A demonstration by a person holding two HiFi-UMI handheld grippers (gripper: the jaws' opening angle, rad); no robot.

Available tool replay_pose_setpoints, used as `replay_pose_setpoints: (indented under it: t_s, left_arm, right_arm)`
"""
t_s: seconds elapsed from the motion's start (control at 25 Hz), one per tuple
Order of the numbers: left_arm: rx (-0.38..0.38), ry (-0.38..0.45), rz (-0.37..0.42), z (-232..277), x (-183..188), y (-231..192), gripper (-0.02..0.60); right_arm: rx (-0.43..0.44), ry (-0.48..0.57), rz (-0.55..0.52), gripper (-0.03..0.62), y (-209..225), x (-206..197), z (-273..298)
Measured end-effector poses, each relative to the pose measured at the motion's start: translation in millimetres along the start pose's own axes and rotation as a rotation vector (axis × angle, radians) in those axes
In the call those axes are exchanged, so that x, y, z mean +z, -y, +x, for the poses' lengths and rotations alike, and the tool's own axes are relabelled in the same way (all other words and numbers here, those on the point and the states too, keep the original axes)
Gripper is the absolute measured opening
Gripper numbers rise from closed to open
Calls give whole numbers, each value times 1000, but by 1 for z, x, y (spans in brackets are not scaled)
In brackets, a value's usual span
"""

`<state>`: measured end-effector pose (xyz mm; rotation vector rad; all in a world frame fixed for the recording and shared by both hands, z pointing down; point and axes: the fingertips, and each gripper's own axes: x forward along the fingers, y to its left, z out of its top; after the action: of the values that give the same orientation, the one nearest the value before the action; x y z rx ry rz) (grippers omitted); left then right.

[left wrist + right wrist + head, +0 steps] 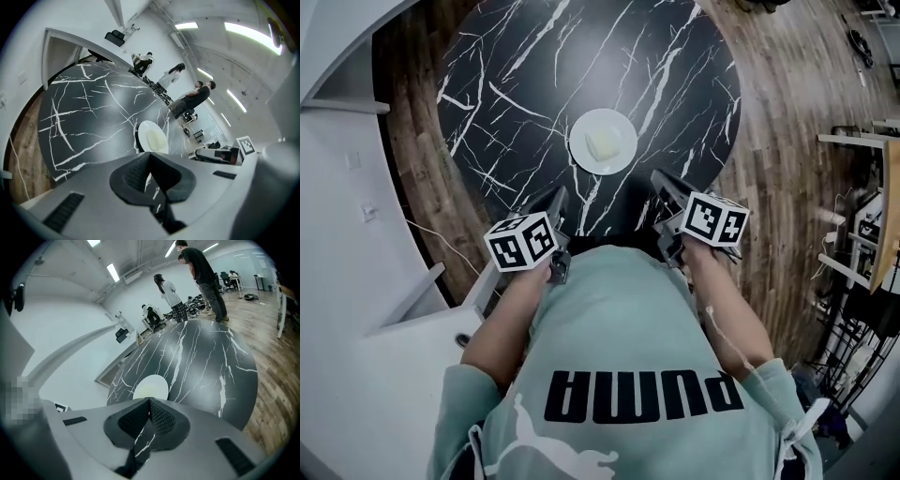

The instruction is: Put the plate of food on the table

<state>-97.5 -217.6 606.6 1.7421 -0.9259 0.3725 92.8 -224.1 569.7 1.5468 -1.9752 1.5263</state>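
Note:
A white plate (603,142) with a pale yellow piece of food on it rests on the round black marble table (516,84), near the table's front edge. My left gripper (556,200) hovers just in front of the plate to its left, and my right gripper (664,184) just in front to its right. Neither touches the plate. In the left gripper view the plate (152,137) lies beyond the left gripper (149,157), whose jaws meet at the tip with nothing between them. The right gripper (150,402) is likewise shut and empty, with the plate (151,387) ahead.
A white counter (347,216) runs along the left, and wooden floor (787,112) surrounds the table. Shelving and cables (867,244) stand at the right. Beyond the table's far side stand several people (199,275).

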Motion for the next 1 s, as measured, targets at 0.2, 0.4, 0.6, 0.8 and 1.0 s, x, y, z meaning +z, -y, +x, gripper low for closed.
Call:
replay_pose_setpoints:
  t_s: [0.2, 0.4, 0.6, 0.8, 1.0]
  left_arm:
    - [-89, 22, 82, -21, -3, 35, 8]
    - [-122, 62, 165, -34, 1, 63, 8]
    - [-124, 88, 162, -45, -21, 88, 8]
    - [-101, 109, 206, -54, -55, 125, 8]
    - [-44, 184, 206, -76, -96, 154, 7]
  right_arm:
    - [15, 1, -4, 9, -16, -18, -28]
    - [57, 37, -44, 9, -34, -13, -44]
    - [83, 84, -62, 9, -33, -21, -73]
    - [100, 97, -93, 9, -19, -42, -115]
    - [146, 82, -111, 9, -5, -75, -157]
